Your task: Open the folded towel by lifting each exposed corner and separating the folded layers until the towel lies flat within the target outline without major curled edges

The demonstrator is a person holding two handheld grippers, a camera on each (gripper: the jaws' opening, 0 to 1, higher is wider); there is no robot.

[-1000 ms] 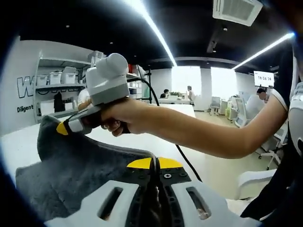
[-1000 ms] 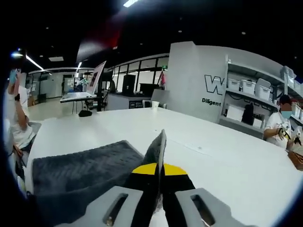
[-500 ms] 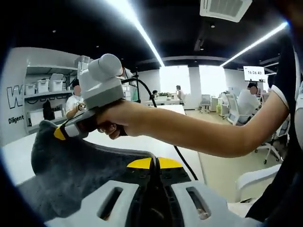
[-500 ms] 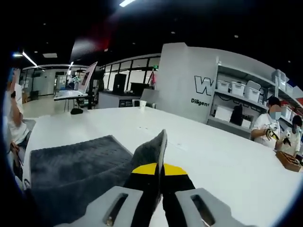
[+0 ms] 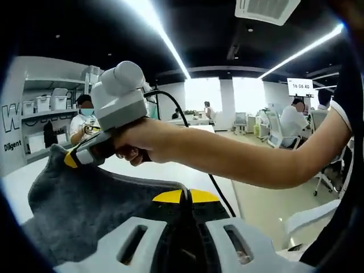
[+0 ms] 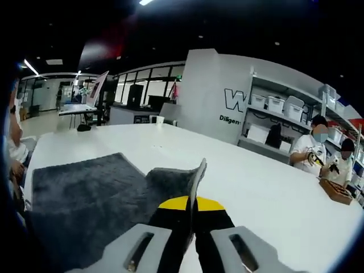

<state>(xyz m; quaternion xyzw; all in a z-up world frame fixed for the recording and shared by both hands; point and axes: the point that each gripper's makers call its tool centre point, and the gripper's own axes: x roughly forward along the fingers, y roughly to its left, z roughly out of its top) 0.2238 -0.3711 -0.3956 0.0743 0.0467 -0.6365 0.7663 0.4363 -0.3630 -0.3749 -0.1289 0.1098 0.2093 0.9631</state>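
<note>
Your left gripper (image 5: 185,196): jaws pressed together, yellow tips meeting on grey cloth. Your right gripper (image 6: 193,203): jaws likewise clamped on cloth edge. In left gripper view, right gripper (image 5: 71,159) sits far left, gripped by your hand (image 5: 145,142), bare forearm stretching right.

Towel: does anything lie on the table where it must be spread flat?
Nothing visible does. The table past the towel is bare white as far as the right gripper view shows. Both the left gripper and the right gripper already pinch the towel's edge.
</note>
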